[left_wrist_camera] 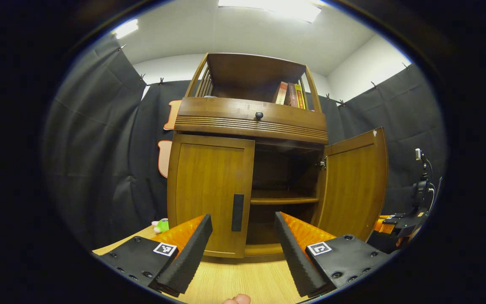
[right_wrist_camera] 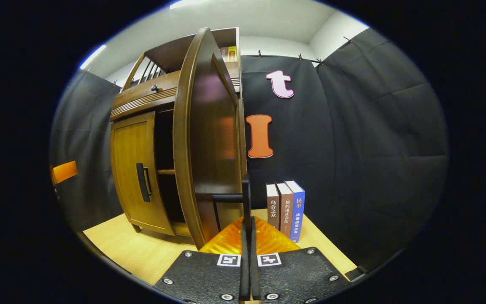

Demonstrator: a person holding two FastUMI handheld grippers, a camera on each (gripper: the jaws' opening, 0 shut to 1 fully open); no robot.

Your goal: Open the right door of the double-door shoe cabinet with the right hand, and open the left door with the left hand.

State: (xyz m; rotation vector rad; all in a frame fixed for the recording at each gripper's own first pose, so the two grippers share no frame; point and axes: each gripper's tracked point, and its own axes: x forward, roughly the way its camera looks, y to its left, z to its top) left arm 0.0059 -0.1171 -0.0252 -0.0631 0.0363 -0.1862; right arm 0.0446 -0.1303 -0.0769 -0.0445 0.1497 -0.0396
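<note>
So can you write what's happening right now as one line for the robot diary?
right door: open | left door: closed | right gripper: shut on right door handle | left gripper: open, facing left door handle

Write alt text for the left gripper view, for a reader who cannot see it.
The left gripper, open, points at the closed left door of a wooden shoe cabinet, near its dark vertical handle. The right door stands open, showing an inner shelf.

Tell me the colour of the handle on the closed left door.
Black; the handle shows best in the left gripper view.
</note>
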